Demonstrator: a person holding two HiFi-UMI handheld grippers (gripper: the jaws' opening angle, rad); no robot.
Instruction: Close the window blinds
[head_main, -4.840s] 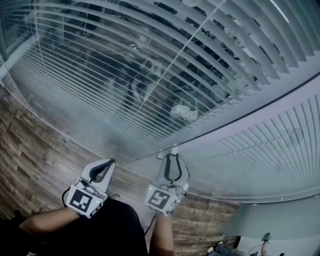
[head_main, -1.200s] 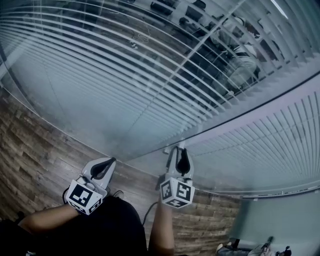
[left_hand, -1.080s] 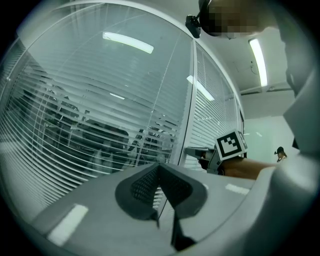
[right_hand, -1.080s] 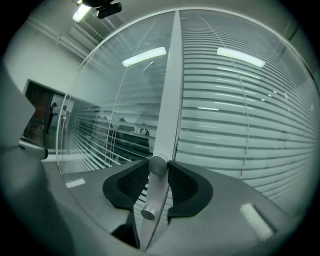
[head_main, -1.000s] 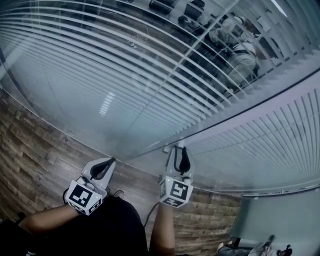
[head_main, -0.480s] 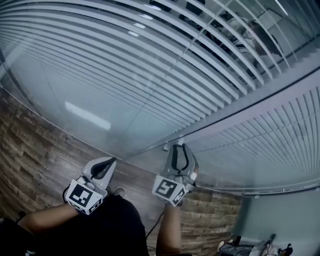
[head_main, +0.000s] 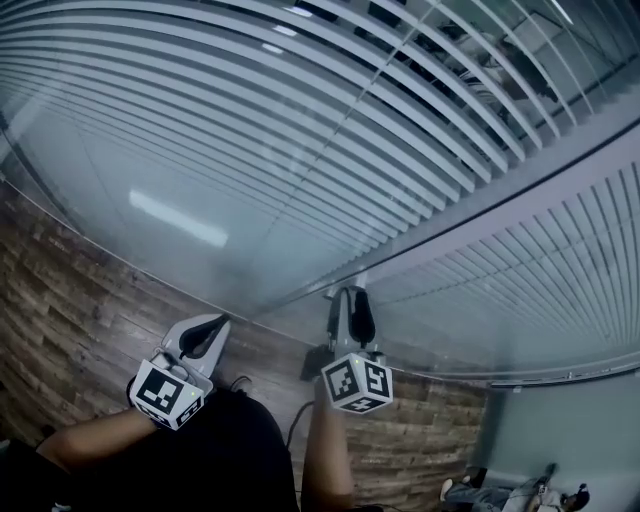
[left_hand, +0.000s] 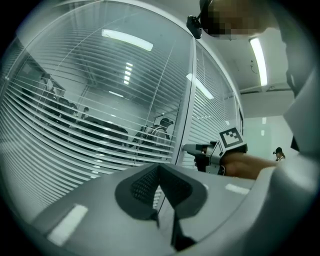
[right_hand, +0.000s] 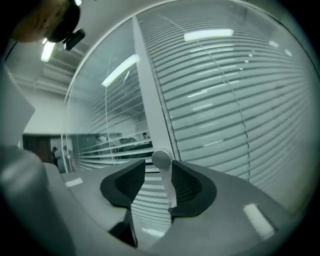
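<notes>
Right gripper view: the knob (right_hand: 161, 159) is flanked by the right gripper's (right_hand: 157, 174) just-opened wide jaws, and slats (right_hand: 120, 144) at left are judged not fully closed.

The blinds (head_main: 300, 120) are pale grey-white slats striped with darker gaps. At lower left, the planked surface (head_main: 60, 290) is mottled brown wood grain. The left gripper (head_main: 221, 321) and right gripper (head_main: 348, 294) are grey, their cubes bearing black-and-white square markers. The knob (right_hand: 160, 159) is white.

Glass pane (head_main: 170, 220) close ahead, blind slats (head_main: 330, 90) behind it, frame post (head_main: 500, 203) between panes, open room above wood floor (head_main: 70, 310)
</notes>
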